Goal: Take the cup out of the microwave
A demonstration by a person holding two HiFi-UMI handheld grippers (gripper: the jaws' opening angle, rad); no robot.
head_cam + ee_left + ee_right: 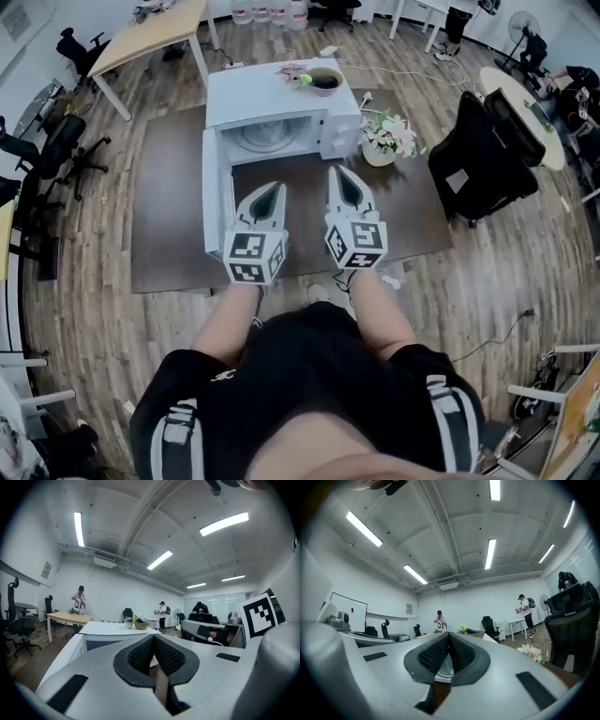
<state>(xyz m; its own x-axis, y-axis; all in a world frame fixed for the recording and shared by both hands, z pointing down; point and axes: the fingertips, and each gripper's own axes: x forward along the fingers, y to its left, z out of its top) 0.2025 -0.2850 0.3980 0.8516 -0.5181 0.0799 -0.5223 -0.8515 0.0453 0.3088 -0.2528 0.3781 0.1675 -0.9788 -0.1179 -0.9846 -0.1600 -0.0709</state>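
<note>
A white microwave [281, 105] stands on a low brown table [403, 206]. Its door [214, 202] is swung open to the left. Inside the cavity I see only the glass turntable [265, 138]; no cup shows there. My left gripper [273, 187] and right gripper [342, 172] are side by side in front of the opening, pointing level at it, a short way back from the cavity. In the left gripper view the left gripper [153, 637] has its pads together with nothing between them. The right gripper [448, 634] is likewise shut and empty.
A dark bowl [324, 80] and a small item with green leaves [297, 77] sit on top of the microwave. A flower pot [386, 139] stands on the table to its right. A black office chair [487, 150] is further right, and a wooden desk [150, 37] at the back left.
</note>
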